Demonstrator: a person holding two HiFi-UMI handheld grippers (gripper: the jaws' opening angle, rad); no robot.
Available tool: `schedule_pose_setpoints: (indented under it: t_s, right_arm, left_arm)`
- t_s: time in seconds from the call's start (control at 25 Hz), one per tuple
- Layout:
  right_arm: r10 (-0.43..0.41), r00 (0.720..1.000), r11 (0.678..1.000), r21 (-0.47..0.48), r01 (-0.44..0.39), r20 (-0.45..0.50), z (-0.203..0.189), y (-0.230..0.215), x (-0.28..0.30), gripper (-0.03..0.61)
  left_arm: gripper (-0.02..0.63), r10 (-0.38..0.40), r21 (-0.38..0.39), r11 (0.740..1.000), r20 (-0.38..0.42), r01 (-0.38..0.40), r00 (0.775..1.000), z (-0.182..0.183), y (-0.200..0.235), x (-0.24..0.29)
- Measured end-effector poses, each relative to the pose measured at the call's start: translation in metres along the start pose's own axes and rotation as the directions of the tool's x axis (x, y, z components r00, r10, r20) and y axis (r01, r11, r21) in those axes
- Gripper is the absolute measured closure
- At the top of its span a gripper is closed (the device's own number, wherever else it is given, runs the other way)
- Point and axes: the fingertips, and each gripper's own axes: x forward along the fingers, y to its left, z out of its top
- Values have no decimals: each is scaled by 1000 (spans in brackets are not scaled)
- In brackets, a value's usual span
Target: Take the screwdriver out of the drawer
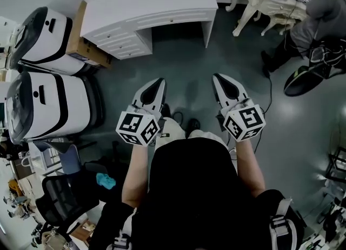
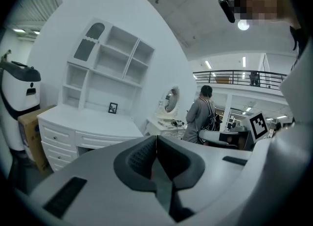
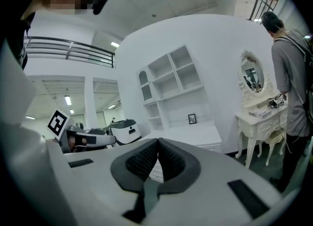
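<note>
Left gripper (image 1: 160, 83) and right gripper (image 1: 219, 77) point forward in head view; table (image 1: 157, 0) with closed drawers (image 1: 121, 43) stands well ahead of the fingers (image 1: 147, 93). Left gripper view: fingers pressed together, empty. Right gripper view: same. Screwdriver's unseen, presumably in 1 drawer, so axis and heading unknown. Risk: wrong drawer, or fingers slipping off a knob.

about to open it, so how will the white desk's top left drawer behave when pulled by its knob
The white painted top left drawer looks like rigid board, so it probably slides straight without flexing. Its small round knob offers little to pinch; a grip may slip. The wide white desk looks heavy, likely staying put.
</note>
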Motion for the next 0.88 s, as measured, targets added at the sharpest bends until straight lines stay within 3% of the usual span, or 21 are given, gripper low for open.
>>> schedule_pose_setpoints:
  t_s: [0.4,0.6,0.88]
  right_arm:
    - [86,996,996,11,-86,-33,-11,-1,36,560]
    - [68,996,997,26,-67,-50,-9,-17,73,560]
    - [46,997,996,73,-42,-58,16,-53,149,560]
  left_arm:
    - [591,-11,-22,1000,-40,10,999,-8,29,34]
    - [591,-77,-32,997,-50,76,996,0,48,78]
    - [591,-133,17,991,-81,135,988,28,92,142]
